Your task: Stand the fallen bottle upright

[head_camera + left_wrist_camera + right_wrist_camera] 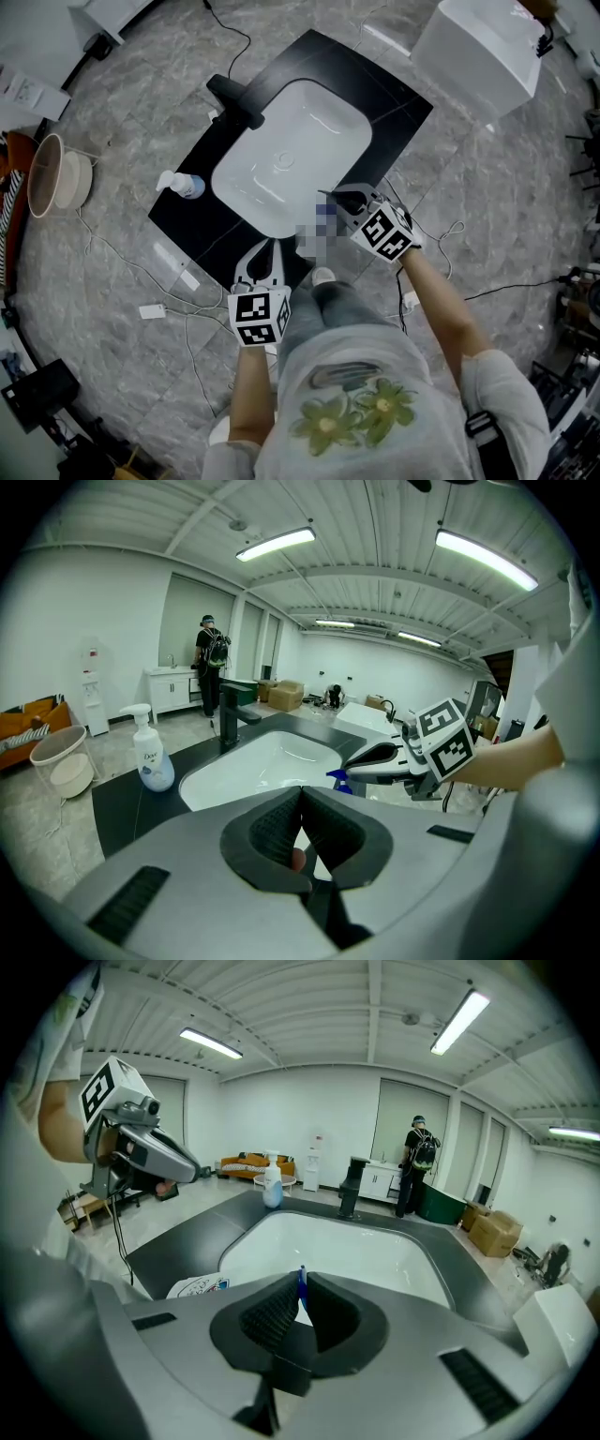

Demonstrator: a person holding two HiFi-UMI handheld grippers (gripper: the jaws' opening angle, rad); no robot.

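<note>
While the right gripper (331, 199) pinches the blue top (301, 1284) of the bottle (192, 1288), we see its white labelled body low on the black surface (202, 230), at the near right corner of the sink (291, 150). Left gripper (269, 249) hangs over the surface's near edge, jaws pressed together, apart from the bottle. Soap pump (183, 185) stands left of the sink.

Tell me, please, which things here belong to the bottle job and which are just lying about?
Job: fallen bottle, its blue tip in the right gripper; left gripper, shut and empty.
Lying about: pump bottle, faucet, sink, white basket.
</note>
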